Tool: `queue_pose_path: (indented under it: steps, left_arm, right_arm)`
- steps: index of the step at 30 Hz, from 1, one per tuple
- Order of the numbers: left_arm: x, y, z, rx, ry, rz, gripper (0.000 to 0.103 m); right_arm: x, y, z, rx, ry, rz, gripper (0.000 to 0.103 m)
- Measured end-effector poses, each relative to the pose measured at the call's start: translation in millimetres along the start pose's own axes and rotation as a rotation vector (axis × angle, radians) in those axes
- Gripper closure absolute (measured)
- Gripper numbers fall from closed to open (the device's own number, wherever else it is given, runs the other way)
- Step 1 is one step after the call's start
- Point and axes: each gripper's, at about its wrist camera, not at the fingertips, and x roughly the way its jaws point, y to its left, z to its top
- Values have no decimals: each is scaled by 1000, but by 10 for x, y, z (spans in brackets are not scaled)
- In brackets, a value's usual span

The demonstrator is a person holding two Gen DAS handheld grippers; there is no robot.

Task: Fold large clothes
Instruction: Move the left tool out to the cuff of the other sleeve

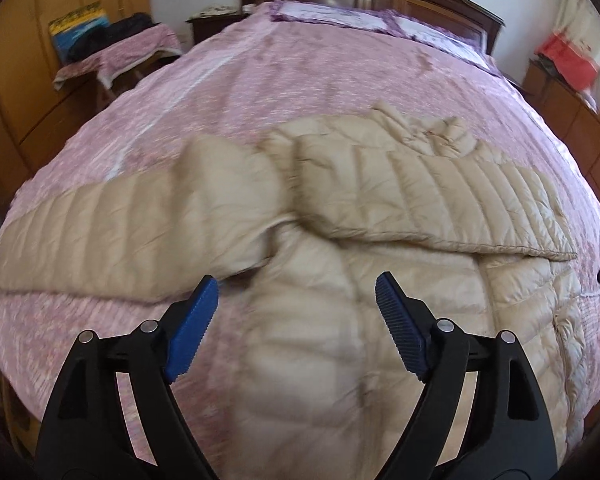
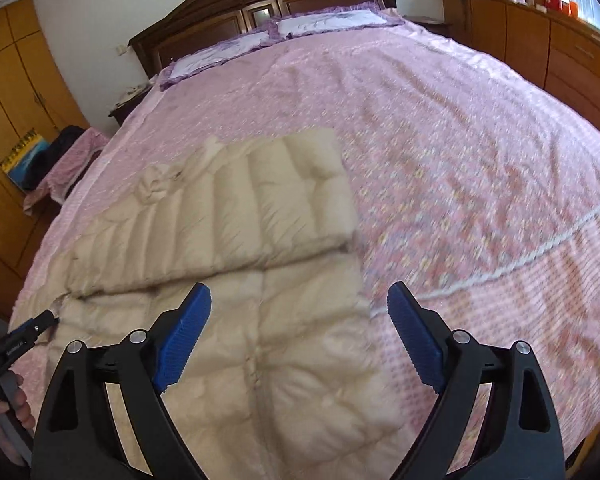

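A beige puffer jacket (image 1: pixel 340 288) is lying on the pink bedspread (image 1: pixel 260 80), near the foot of the bed, with its body stretching from near to far below both tongs. One sleeve (image 1: pixel 112 224) is reaching out flat to the left, its long axis running across the bed. The other sleeve (image 1: pixel 432 196) is already lying folded across the upper body, slanting from the collar (image 1: pixel 440 128) down toward the right edge.

The left tongs (image 1: pixel 296 292) are hanging open above the jacket's middle, with nothing between the blue pads (image 1: pixel 192 332). The right tongs (image 2: pixel 300 300) are likewise standing wide apart and empty, hovering over the jacket's right edge (image 2: pixel 360 292), with the folded sleeve (image 2: pixel 236 208) just beyond them. At the left rim of the right wrist view, a hand (image 2: pixel 8 412) is holding the left tongs' handle.

The coming move probably turns on the unfolded left sleeve. It is lying up and to the left of the left tongs, close beside them, and well apart from the right tongs, so the left hand is the nearer one. Since the sleeve is running crosswise, the left tongs would likely need to travel leftward along it toward the cuff before bringing it rightward over the body. The puffy, slippery fabric may be sliding or springing back as it is being laid down.
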Motion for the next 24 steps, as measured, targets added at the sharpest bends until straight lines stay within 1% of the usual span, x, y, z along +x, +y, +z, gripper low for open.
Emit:
queue_pose_path:
  steps: [4, 8, 13, 15, 19, 20, 24]
  left_arm:
    - [-51, 326, -81, -64, 7, 25, 22]
    - [-118, 625, -125, -107, -12, 67, 22]
    - [-82, 992, -152, -196, -6, 93, 22]
    - [-73, 1084, -166, -222, -6, 105, 22]
    - [-76, 1338, -210, -286, -21, 143, 22]
    - [-72, 1437, -223, -312, -28, 147, 22]
    - [-33, 1778, -263, -395, -53, 175, 22]
  right_arm:
    - [-37, 80, -123, 4, 12, 29, 16]
    - [-71, 168, -242, -4, 22, 39, 16]
    - [-31, 227, -317, -28, 38, 17, 16]
    - [-1, 235, -347, -31, 49, 9, 16]
    - [31, 244, -398, -39, 62, -10, 15]
    - [36, 247, -409, -40, 65, -12, 13]
    - [48, 281, -472, -49, 90, -10, 13]
